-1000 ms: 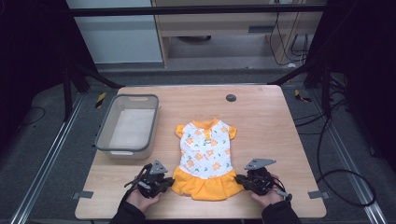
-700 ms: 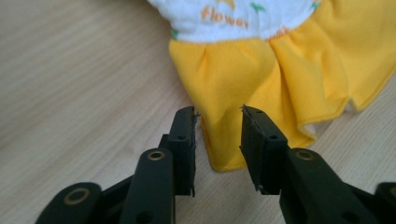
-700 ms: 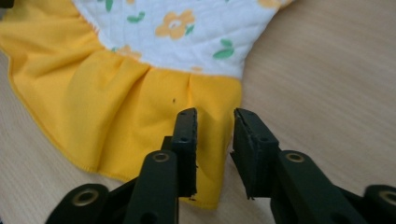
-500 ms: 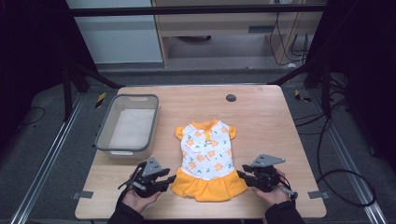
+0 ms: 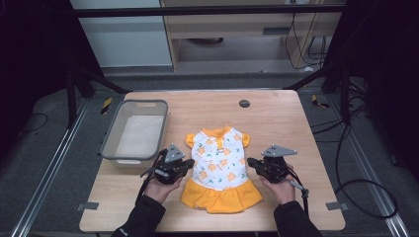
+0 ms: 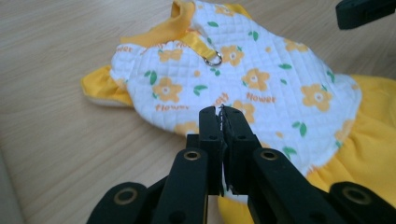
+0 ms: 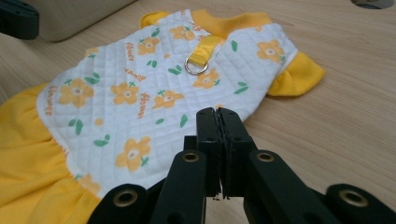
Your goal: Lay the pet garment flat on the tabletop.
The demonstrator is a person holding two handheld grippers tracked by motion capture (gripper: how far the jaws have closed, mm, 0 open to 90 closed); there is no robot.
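Hand-held gripper (image 5: 190, 163) beside dress (image 5: 220, 168); grey bin (image 5: 111, 148) bare inside

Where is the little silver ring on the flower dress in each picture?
High view: too small to make out on the dress, near its collar.
Left gripper view: the metal ring sits upper middle, at the end of the yellow strap.
Right gripper view: the ring is upper middle, above the shut jaws.
Shared landmark: the yellow strap below the collar.
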